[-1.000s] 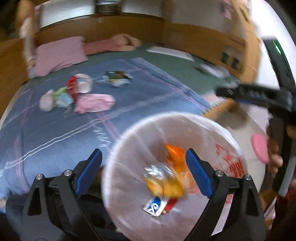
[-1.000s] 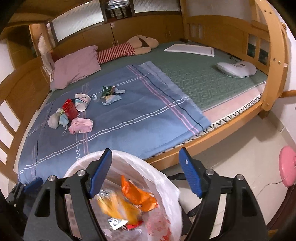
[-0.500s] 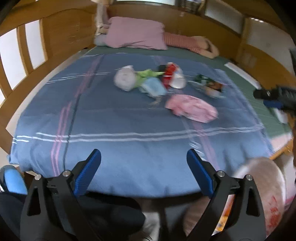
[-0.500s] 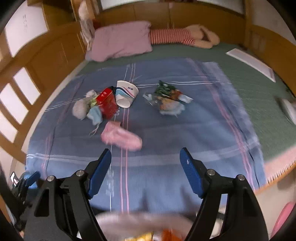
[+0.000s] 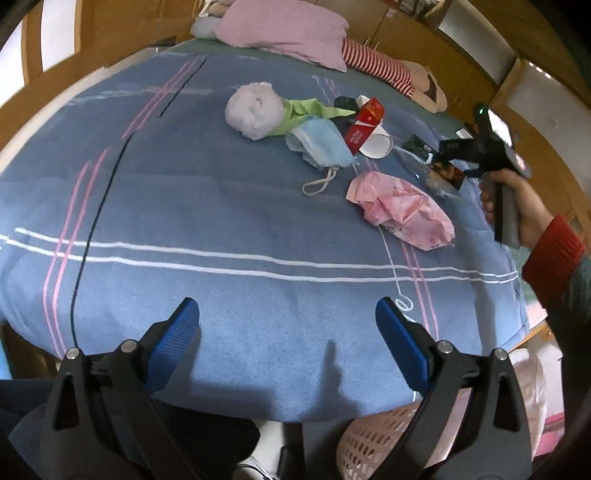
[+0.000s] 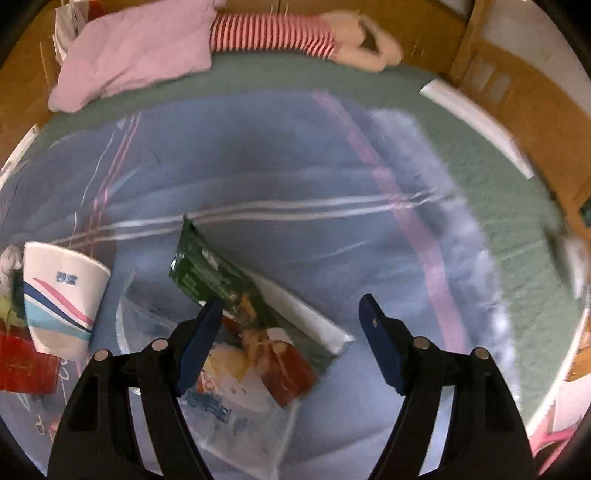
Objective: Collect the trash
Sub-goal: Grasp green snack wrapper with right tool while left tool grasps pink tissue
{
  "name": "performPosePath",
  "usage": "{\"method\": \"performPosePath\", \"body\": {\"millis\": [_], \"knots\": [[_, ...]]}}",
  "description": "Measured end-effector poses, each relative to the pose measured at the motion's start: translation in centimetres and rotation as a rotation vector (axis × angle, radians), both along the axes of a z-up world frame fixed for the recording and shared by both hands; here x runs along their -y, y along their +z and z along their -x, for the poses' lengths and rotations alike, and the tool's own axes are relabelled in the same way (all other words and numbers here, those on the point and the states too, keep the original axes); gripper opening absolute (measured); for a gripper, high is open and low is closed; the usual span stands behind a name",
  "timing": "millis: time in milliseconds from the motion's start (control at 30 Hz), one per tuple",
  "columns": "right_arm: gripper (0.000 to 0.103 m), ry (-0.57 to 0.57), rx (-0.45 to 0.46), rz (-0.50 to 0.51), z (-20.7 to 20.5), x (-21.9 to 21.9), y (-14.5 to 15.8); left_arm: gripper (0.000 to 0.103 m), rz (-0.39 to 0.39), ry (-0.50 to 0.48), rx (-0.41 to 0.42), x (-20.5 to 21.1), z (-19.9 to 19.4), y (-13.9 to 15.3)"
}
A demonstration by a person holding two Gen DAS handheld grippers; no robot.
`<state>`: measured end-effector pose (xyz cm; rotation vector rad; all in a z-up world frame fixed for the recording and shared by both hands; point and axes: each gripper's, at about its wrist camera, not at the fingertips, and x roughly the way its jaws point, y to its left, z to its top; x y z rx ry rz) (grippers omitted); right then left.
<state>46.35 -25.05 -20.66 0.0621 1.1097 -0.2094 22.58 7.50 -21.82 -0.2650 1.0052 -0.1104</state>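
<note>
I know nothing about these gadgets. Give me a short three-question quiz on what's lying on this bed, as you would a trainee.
1. True or false: the right gripper holds the dark green snack wrapper.
2. Which lies nearest the pink crumpled plastic bag: (a) pale blue face mask, (b) pink pillow, (c) white fluffy ball?
3. How is the white paper cup with coloured stripes positioned?

Key: 1 false, its jaws are open above it. 2 a. 3 on its side.

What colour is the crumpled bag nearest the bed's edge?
Pink, with faint print. The crumpled bag shows best in the left wrist view.
</note>
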Motion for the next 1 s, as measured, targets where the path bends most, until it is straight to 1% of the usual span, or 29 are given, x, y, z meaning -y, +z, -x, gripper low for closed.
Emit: {"method": "performPosePath", "body": {"millis": [33,67,133,167,200,267,400,433,467,500,533,600,633,700,767,867,900,933,967,1000], "knots": [[0.072,0.011,-0.019,-0.027,-0.1,-0.1,-0.6,0.096,0.000,0.017,-0.001,-0.1,0.0,0.0],[0.051,0.023,-0.034,-0.055,0.1,-0.3,-1.2,0.096,0.002,0.033,-0.001,-0.2,-0.1,-0.1],[0.023,0.044,-0.071,-0.119,0.6,-1.0,-2.0,0.096,0.017,0.046,-0.012,-0.3,-0.5,-0.2],[0.019,0.051,-0.083,-0.136,1.1,-1.5,-2.1,0.096,0.025,0.049,-0.023,-0.2,-0.6,-0.3],[0.018,0.063,-0.095,-0.158,1.9,-2.2,-1.9,0.096,0.025,0.051,-0.029,-0.3,-0.5,-0.3],[0.013,0.078,-0.126,-0.234,3.4,-3.5,-1.6,0.096,0.020,0.055,-0.031,-0.2,-0.5,-0.3],[0.013,0.117,-0.233,-0.412,7.9,-6.6,-1.4,0.096,0.025,0.079,-0.021,-0.4,-0.4,-0.2],[0.013,0.144,-0.256,-0.473,9.0,-7.5,-1.4,0.096,0.031,0.086,-0.023,-0.5,-0.3,-0.2],[0.013,0.175,-0.268,-0.530,10.0,-8.3,-1.1,0.096,0.034,0.090,-0.024,-0.6,-0.2,-0.2],[0.013,0.190,-0.264,-0.541,10.9,-8.8,-0.8,0.096,0.035,0.094,-0.023,-0.7,-0.2,-0.1],[0.013,0.192,-0.250,-0.522,11.4,-8.9,-0.5,0.096,0.033,0.100,-0.017,-0.8,-0.1,0.0],[0.013,0.177,-0.165,-0.415,12.6,-8.3,1.3,0.096,0.037,0.112,0.000,-1.1,0.0,0.3],[0.013,0.162,-0.131,-0.380,13.2,-7.7,2.1,0.096,0.050,0.118,0.008,-1.4,0.0,0.4],[0.013,0.129,-0.094,-0.383,14.4,-6.4,3.4,0.095,0.084,0.116,0.002,-1.6,-0.7,0.7],[0.013,0.118,-0.064,-0.376,16.0,-5.5,4.5,0.093,0.099,0.099,0.005,-0.9,-1.9,1.2],[0.013,0.138,-0.011,-0.286,18.7,-4.9,6.7,0.092,0.150,0.034,0.037,1.3,-4.2,2.2],[0.013,0.145,0.001,-0.267,19.4,-4.6,7.3,0.092,0.144,0.016,0.035,1.9,-4.7,2.2],[0.013,0.158,0.017,-0.250,20.9,-4.5,8.2,0.092,0.112,0.000,0.032,2.6,-5.2,1.9],[0.013,0.167,0.024,-0.243,21.1,-4.2,8.4,0.089,0.081,-0.006,0.028,3.1,-5.4,1.5],[0.013,0.179,0.032,-0.240,21.3,-4.0,8.7,0.078,0.060,-0.013,0.009,3.5,-5.6,0.9]]}}
